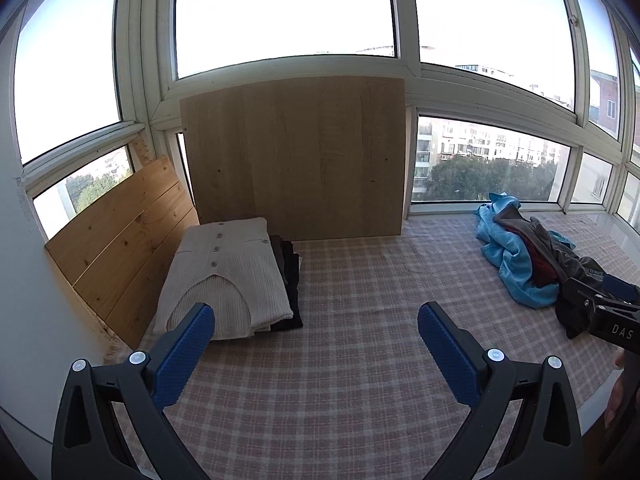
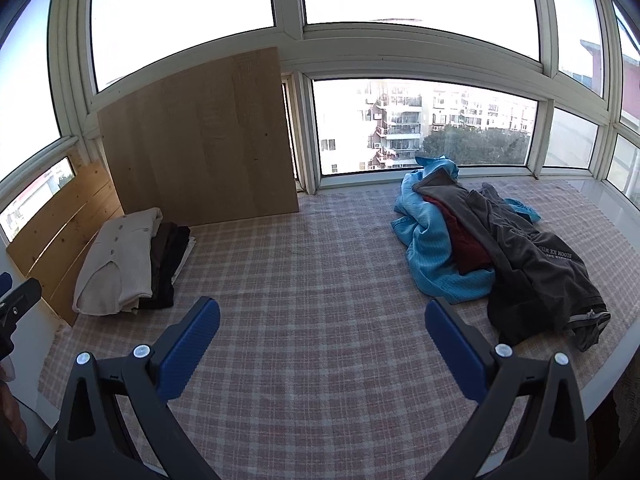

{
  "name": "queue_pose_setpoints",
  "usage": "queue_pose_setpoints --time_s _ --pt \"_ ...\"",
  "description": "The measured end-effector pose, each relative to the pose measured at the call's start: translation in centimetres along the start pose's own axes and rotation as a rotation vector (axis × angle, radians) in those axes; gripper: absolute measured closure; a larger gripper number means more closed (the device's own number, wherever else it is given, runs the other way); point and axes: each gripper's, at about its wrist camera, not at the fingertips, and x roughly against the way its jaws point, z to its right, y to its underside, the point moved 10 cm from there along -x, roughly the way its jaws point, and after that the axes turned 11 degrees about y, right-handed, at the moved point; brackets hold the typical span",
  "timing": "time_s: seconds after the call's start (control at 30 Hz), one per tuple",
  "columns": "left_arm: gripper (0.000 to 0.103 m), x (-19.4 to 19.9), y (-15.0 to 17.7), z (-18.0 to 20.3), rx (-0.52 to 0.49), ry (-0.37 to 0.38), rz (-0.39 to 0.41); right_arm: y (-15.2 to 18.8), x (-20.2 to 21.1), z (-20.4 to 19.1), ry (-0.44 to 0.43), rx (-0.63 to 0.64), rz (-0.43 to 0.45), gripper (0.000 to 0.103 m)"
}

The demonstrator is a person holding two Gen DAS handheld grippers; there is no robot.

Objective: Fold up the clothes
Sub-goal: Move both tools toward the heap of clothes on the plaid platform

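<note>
Both my left gripper (image 1: 316,322) and right gripper (image 2: 322,316) hang spread wide, holding nothing. The cream cardigan (image 1: 230,270) tops the folded stack far left; the grey jacket (image 2: 532,264), blue knit (image 2: 432,248) and red garment (image 2: 464,244) lie crumpled right, unfolded.

Bright white-framed bay windows (image 2: 296,36) | pink-and-white plaid cloth surface (image 2: 320,280) | leaning light-wood boards (image 1: 296,156) | apartment blocks (image 2: 420,120) outside

To your left sits a neatly folded cream ribbed cardigan (image 1: 228,272) atop folded dark garments (image 1: 289,276). To your right, a crumpled heap: bright blue knit (image 2: 436,240), dark red piece (image 2: 466,246), grey jacket (image 2: 536,264) (lettering visible).
</note>
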Motion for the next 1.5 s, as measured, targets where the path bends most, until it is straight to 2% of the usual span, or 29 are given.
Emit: queue_pose_setpoints --time_s 0.47,1.1,1.37,1.5 --pt "0.001 -1.6 -0.1 3.1 -0.095 0.142 -0.023 0.9 1.2 4.3 0.126 -0.064 -0.005 0.000" --pt "0.001 -2.0 0.4 12.7 -0.260 0.361 -0.040 3.3 4.8 12.7 0.343 -0.192 -0.004 0.000" --pt "0.001 -2.4 0.3 17.4 -0.291 0.398 -0.044 4.1 4.8 16.1 0.395 -0.206 -0.020 0.000" --pt "0.001 -3.3 0.4 20.1 -0.294 0.386 -0.050 3.9 4.2 18.4 0.398 -0.199 -0.016 0.000"
